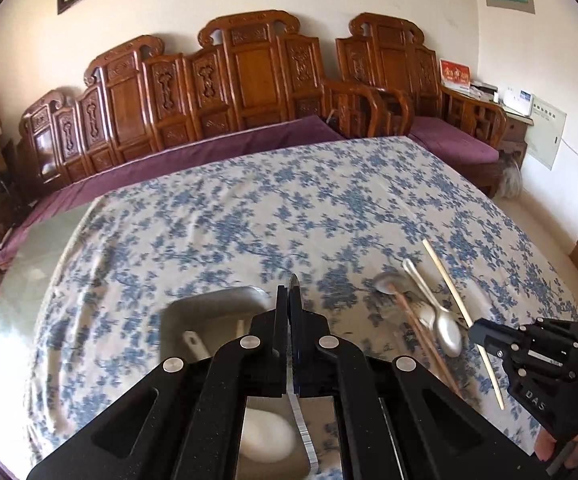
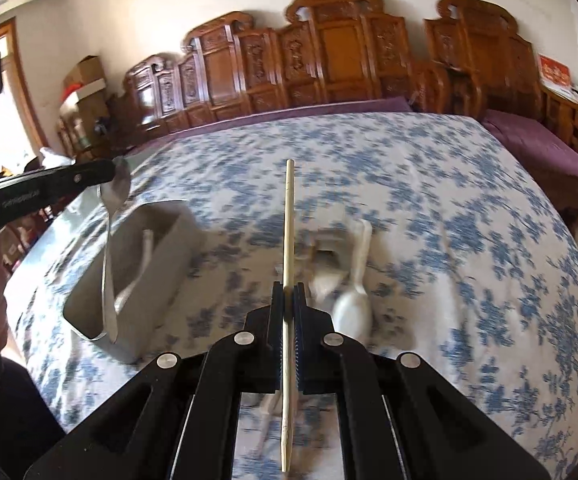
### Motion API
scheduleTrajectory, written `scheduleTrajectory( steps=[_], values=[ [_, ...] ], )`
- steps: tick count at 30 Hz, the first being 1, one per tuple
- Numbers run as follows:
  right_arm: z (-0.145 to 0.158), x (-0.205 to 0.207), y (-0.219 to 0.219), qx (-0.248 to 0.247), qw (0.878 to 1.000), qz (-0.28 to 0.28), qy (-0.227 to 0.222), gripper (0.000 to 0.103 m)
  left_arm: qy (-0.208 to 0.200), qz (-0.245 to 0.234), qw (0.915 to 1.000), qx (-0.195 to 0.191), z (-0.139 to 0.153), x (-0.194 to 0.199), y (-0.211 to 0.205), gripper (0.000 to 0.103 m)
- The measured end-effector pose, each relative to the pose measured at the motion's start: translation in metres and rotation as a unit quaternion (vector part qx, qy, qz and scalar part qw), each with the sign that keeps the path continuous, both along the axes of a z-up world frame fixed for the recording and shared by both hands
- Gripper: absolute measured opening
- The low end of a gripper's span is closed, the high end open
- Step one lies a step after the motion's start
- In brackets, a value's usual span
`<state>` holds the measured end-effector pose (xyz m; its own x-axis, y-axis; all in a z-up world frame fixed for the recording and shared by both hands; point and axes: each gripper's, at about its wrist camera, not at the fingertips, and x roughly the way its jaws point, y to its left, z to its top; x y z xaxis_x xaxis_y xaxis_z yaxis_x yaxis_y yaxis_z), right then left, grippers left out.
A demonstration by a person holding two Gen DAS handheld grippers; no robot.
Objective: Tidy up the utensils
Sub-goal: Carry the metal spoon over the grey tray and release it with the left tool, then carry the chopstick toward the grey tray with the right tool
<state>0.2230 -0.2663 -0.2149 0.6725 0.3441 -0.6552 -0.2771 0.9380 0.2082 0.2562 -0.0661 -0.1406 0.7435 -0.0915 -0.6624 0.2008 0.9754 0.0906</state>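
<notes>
My left tongs (image 1: 291,300) are clamped on a metal spoon (image 2: 115,200): from the right wrist view its bowl sits at the tips and the handle hangs down in front of the steel tray (image 2: 161,216). Tray sits on the blue-floral worktop (image 1: 249,208), left of centre, with a white ceramic spoon (image 1: 195,344) lying inside. Right of the tray, loose pile on the cloth: a metal ladle-type spoon (image 1: 389,282), two more metal spoons (image 1: 447,332), brown chopsticks (image 1: 421,336). My right tongs (image 2: 287,300) are clamped on a single pale chopstick (image 2: 288,280), which runs straight through the pads and sticks out past both ends. Another white ceramic spoon (image 2: 355,300) lies on the cloth just right of those tongs, blurred.
</notes>
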Motion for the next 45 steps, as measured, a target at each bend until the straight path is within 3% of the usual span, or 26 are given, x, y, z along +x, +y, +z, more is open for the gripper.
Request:
scheduleTrajectory(
  steps=[6,10,17,28,33,36,45],
  values=[
    [0.004,-0.008,0.027,0.001,0.999,0.033,-0.004,0.006,-0.015,0.009,0.9998,0.005,0.007,-0.001,0.036,0.000],
    [0.002,-0.010,0.040,-0.011,0.999,0.047,-0.003,0.006,-0.021,0.018,0.9994,0.023,-0.004,0.001,0.056,0.000],
    [-0.007,-0.007,0.046,-0.025,0.998,0.054,0.008,0.006,0.004,0.023,0.9994,0.025,-0.040,0.010,0.081,0.000],
    [-0.014,0.001,0.052,-0.030,0.998,0.055,0.014,0.006,0.043,0.016,0.9984,0.035,-0.072,0.020,0.088,0.000],
    [-0.011,-0.001,0.053,-0.031,0.998,0.054,0.012,0.006,0.069,0.024,0.9970,0.026,-0.083,0.031,0.090,0.001],
    [-0.008,-0.003,0.054,-0.029,0.998,0.054,0.010,0.006,0.080,0.030,0.9964,0.002,-0.084,0.034,0.093,0.001],
    [0.002,-0.006,0.081,-0.037,0.997,0.069,0.001,0.006,0.068,0.033,0.9970,-0.020,-0.072,0.032,0.097,0.001]
  ],
)
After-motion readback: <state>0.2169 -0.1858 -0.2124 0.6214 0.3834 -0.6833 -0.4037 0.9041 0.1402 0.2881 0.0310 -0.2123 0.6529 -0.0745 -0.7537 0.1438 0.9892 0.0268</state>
